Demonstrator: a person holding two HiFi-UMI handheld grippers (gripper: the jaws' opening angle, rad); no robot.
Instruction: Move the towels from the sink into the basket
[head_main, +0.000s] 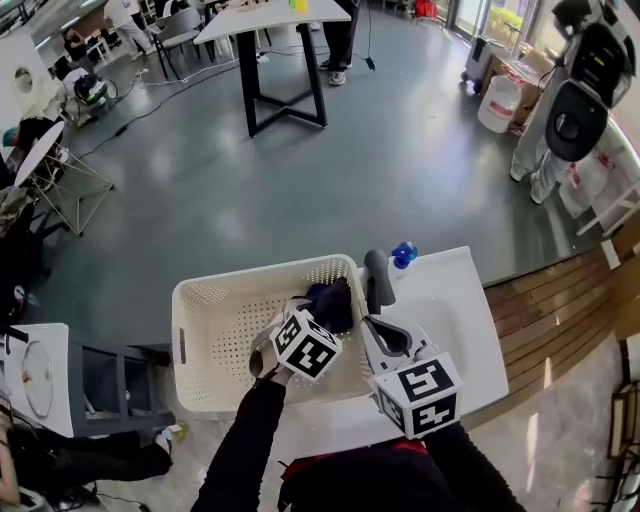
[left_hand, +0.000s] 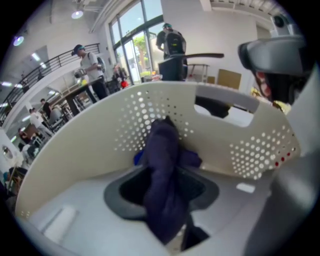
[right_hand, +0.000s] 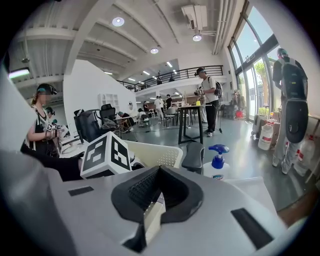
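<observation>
While left claw (left_hand: 166, 194) stood spread inside white perforated plastic basket (left_hand: 100, 145), dark navy cloth towel (left_hand: 162, 160) hung between jaws, apparently unpressed: drop step. Next move needed: lift clear, reach into white sink (head_main: 452, 308). Right claw (right_hand: 159, 175) together, empty.

Daylight from the tall glass windows (right_hand: 252, 75) fills the room, helped by round white ceiling lamps (right_hand: 118, 21), so all three views are bright and evenly lit. The polished grey concrete floor (head_main: 300, 190) carries pale, smeared reflections and only faint, soft-edged shadows. In the left gripper view the windows are blown out to near white, and the dark blue cloth towel (left_hand: 165, 180) is smeared and out of focus, its folds lost in the dark. The white perforated plastic basket (left_hand: 100, 140) behind it is a little sharper. Both gripper views bend straight lines strongly and end in black rounded corners; the head view bows at its edges too.
</observation>
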